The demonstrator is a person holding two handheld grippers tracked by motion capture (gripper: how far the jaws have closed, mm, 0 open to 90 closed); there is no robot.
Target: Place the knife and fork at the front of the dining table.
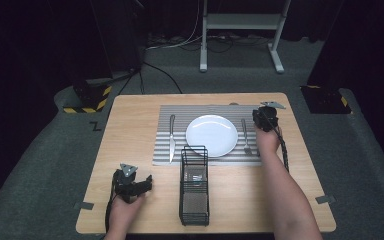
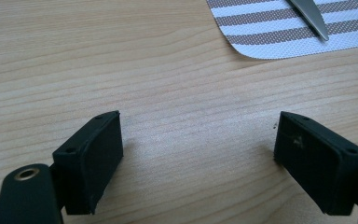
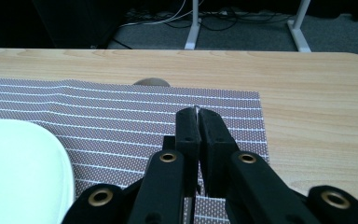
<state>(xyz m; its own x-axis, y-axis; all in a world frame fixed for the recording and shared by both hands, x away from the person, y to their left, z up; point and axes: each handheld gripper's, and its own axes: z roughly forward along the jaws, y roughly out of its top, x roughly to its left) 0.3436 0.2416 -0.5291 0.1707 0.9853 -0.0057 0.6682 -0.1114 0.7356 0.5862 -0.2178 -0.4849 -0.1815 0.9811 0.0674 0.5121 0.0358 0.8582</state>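
No brand, label or number can be read anywhere. The one possible sign is a small dark Z-like mark [image 1: 95,126] on the grey carpet floor [image 1: 45,165], left of the light wooden tabletop [image 1: 130,125].

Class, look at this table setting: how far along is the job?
Done: the plate sits mid-placemat, with the knife on its left and the fork on its right. In hand: the right gripper is shut beside the fork, and the left gripper hangs open over bare table. Left: unclear whether the wire basket holds more cutlery.
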